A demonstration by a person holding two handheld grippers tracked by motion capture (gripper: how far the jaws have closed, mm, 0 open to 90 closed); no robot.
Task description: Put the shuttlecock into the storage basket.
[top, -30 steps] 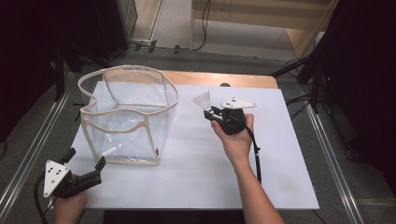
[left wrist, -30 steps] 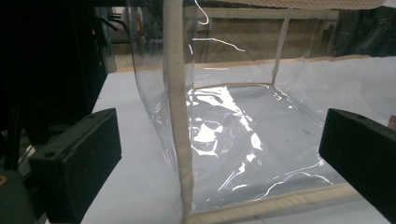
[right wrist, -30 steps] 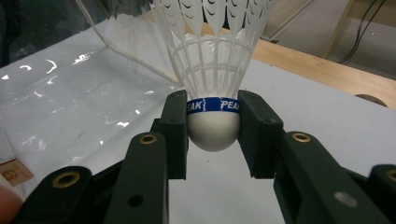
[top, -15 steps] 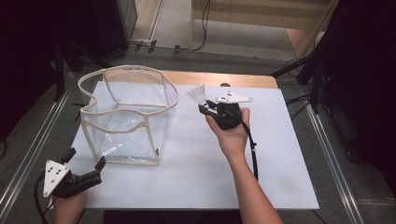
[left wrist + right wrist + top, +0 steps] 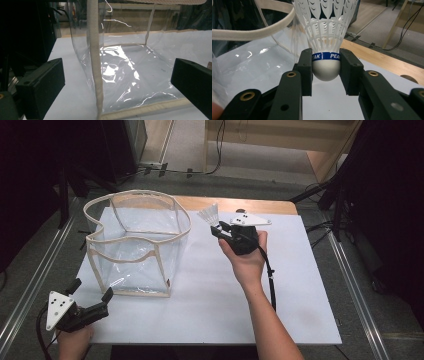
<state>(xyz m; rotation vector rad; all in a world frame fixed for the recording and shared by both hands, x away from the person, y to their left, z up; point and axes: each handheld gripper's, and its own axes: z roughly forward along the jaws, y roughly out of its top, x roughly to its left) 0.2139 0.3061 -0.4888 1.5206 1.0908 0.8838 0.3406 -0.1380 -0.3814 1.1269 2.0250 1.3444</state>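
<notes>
Right tool (image 5: pixel 325 72) clamping white shuttlecock (image 5: pixel 325 37) — blue-banded

White sheet (image 5: pixel 210 295) covers most of desk; bare wooden strip (image 5: pixel 235 204) of desk shows along far edge, with round notch (image 5: pixel 407 78) seen in right gripper view. Metal rails (image 5: pixel 357 295) run along both sides of desk. Grey floor (image 5: pixel 260 160) beyond, black cables (image 5: pixel 218 140) trailing across it. Light wooden furniture (image 5: pixel 280 132) at far side. Dark stand legs (image 5: pixel 320 190) at right, dark equipment (image 5: pixel 65 155) at left.
</notes>
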